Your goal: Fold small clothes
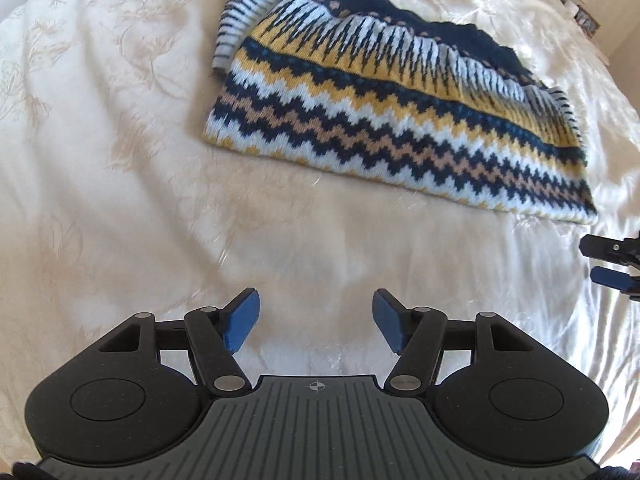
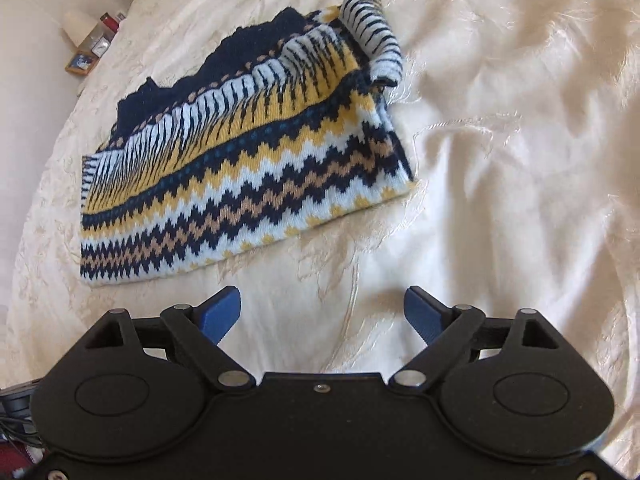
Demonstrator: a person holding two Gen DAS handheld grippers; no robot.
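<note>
Sweater (image 1: 384, 120): we see a knitted garment with navy, white, yellow and tan zigzag bands, lying folded on the cream bedspread (image 1: 120, 160). Its navy section lies at the far edge. One striped sleeve (image 2: 376, 40) protrudes at the far corner and curls over itself in the right wrist view.

Left tongs (image 1: 316, 322): we find them released, with the blue pads (image 1: 242, 320) spread apart and nothing between them. They hover over bare bedspread, near the sweater's zigzag edge but apart from it.

Right tongs (image 2: 322, 316): we find these released as well, pads wide and gripping nothing. They sit just short of the sweater's near edge, without contact. In the left wrist view we see their tips (image 1: 612, 264) at the right border, close to the sweater's near corner.

Beyond the bed, in the upper left of the right wrist view, we note a small wooden surface (image 2: 82, 64) carrying several small items, too small for us to identify.
</note>
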